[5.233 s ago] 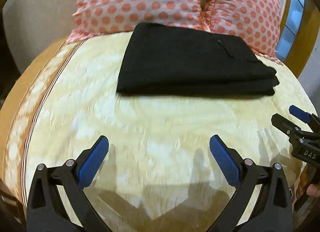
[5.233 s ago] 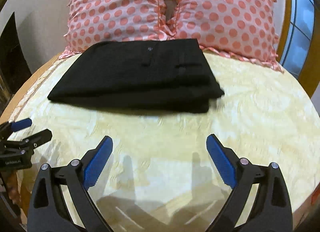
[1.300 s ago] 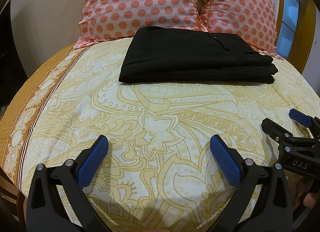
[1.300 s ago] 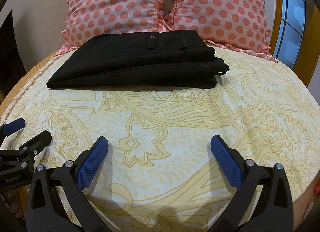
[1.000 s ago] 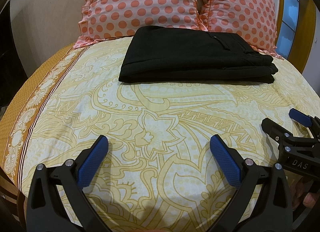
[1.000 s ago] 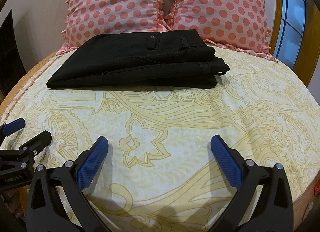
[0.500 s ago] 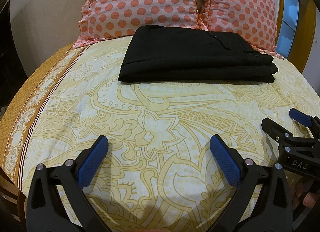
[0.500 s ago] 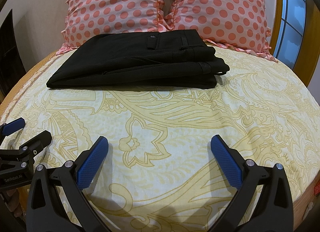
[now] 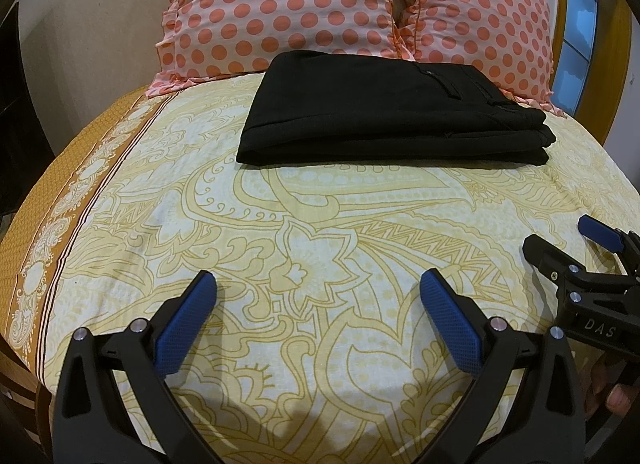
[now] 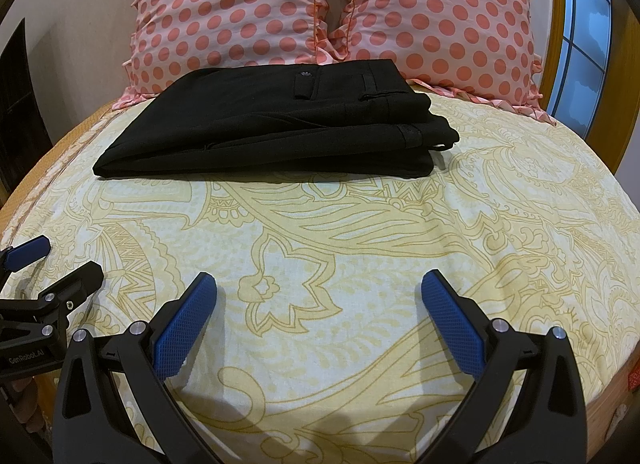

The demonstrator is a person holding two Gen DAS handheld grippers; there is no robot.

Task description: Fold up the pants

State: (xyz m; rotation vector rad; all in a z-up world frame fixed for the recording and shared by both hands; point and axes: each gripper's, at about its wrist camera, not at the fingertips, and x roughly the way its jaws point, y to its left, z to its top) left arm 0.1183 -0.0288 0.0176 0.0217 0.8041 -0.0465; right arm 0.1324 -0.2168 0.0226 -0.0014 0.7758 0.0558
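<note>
Black pants (image 9: 384, 116) (image 10: 280, 124) lie folded in a neat flat stack at the far side of the bed, just in front of the pillows, waistband to the right. My left gripper (image 9: 318, 296) hovers open over the near part of the sheet, well short of the pants, with nothing between its blue pads. My right gripper (image 10: 320, 296) is likewise open and empty, beside the left one. Each shows at the edge of the other's view: the right gripper (image 9: 560, 240) at the right, the left gripper (image 10: 60, 260) at the left.
A yellow patterned bedsheet (image 9: 320, 224) covers the bed, with an orange border (image 9: 48, 200) along the left edge. Two pink polka-dot pillows (image 10: 224, 12) (image 10: 440, 16) lean at the head. A wooden frame and window (image 10: 584, 24) stand at the right. A person's fingers (image 9: 616, 396) hold the right gripper.
Over the last second nothing has visibly moved. Since five seconds ago both grippers have settled from a blurred motion; the pants lie as before.
</note>
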